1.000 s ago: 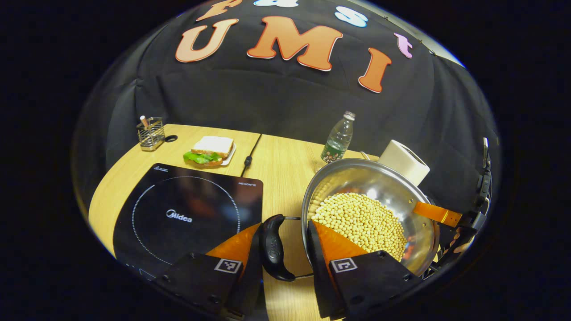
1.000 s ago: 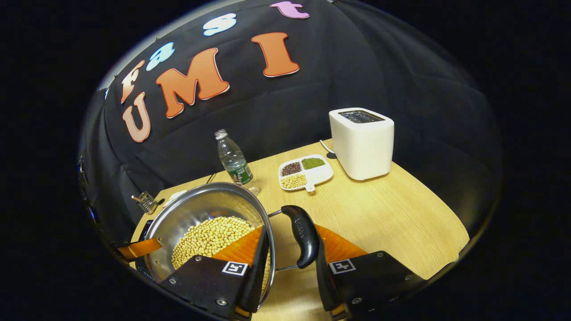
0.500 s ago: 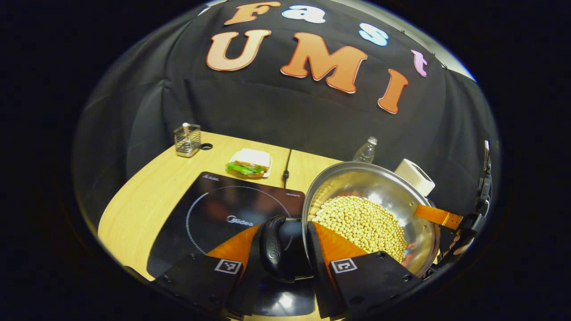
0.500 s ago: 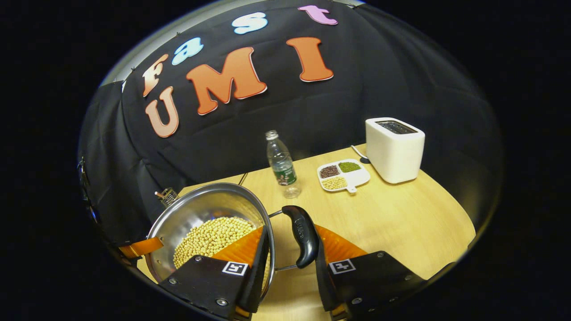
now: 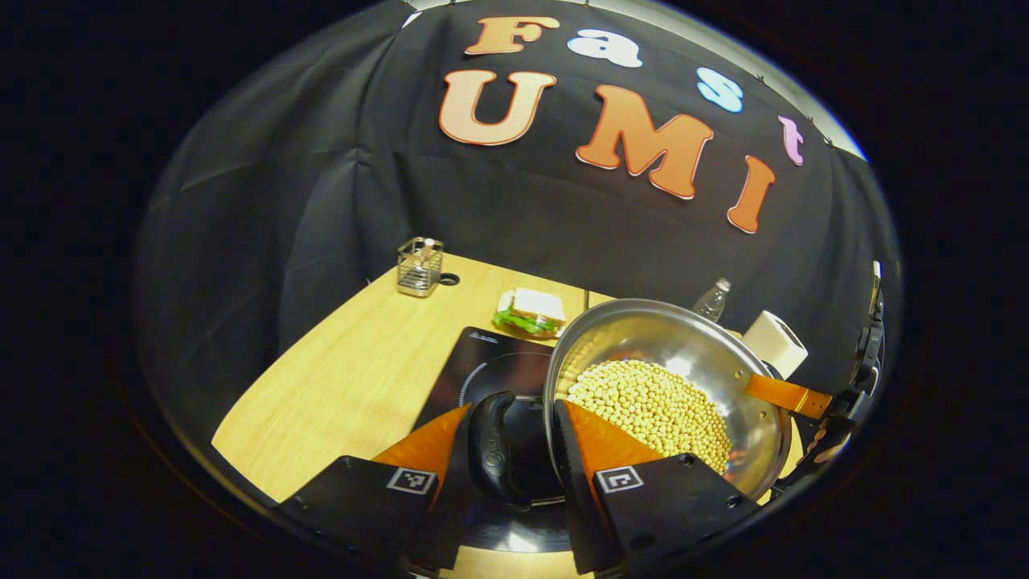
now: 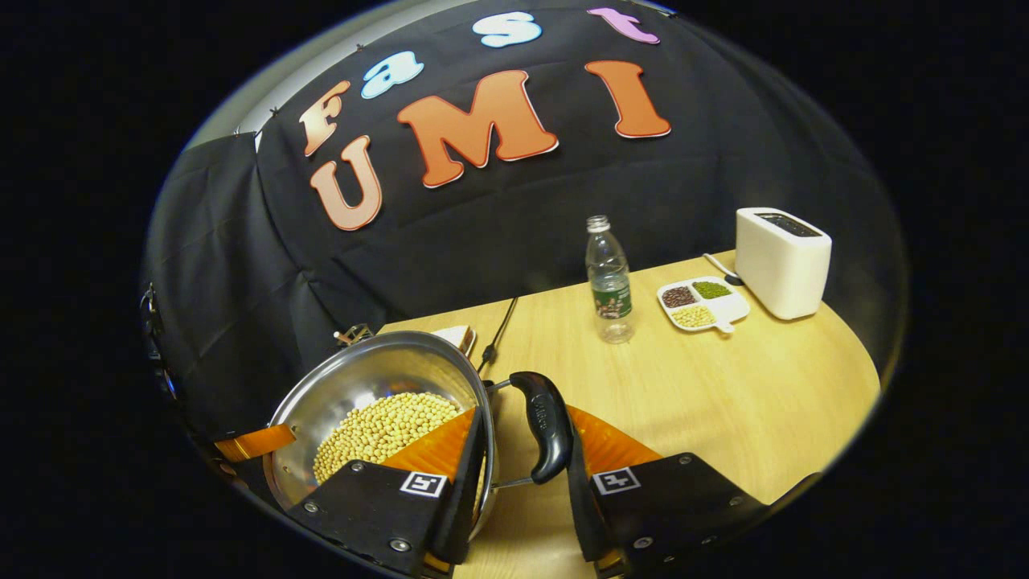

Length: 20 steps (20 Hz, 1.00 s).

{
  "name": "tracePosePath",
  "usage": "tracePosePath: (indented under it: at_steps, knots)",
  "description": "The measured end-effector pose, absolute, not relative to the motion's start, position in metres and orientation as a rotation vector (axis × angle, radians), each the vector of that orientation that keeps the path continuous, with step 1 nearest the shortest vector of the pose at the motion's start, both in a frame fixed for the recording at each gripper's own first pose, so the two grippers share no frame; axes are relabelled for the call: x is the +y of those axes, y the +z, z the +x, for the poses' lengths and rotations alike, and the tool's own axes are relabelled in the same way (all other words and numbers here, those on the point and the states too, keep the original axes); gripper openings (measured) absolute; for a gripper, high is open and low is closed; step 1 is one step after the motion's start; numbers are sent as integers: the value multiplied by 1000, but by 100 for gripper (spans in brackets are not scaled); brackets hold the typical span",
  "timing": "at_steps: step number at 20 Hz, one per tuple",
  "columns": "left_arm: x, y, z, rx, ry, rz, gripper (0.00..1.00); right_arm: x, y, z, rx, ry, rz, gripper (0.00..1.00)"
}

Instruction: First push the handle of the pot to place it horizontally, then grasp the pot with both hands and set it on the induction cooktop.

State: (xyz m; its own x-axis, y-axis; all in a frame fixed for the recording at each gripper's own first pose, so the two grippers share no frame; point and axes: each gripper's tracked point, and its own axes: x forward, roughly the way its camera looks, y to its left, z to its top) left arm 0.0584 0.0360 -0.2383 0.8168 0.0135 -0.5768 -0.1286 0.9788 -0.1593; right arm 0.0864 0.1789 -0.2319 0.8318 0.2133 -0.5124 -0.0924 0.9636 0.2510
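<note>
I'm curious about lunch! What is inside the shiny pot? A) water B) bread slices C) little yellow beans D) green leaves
C: the pot holds a heap of small pale yellow beans, which also show in the right gripper view.

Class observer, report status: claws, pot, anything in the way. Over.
Left claw and right claw each straddling a pot handle. Pot of beans above cooktop. Sandwich beyond, not blocking.
</note>
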Motion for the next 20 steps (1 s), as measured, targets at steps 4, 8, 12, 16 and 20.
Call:
tracePosePath:
  at_steps: [4, 8, 12, 16, 20]
  knots:
    - [70, -247, 62, 605, 108, -206, 58, 213, -243, 90, 578, 186, 223, 52]
    - [93, -267, 66, 636, 122, -210, 58, 233, -262, 97, 600, 185, 212, 52]
    - [107, -280, 77, 642, 124, -177, 58, 245, -280, 104, 608, 174, 181, 52]
    - [115, -294, 88, 657, 110, -156, 58, 250, -296, 107, 618, 157, 169, 52]
    - [110, -311, 98, 663, 71, -167, 58, 245, -298, 109, 601, 125, 164, 52]
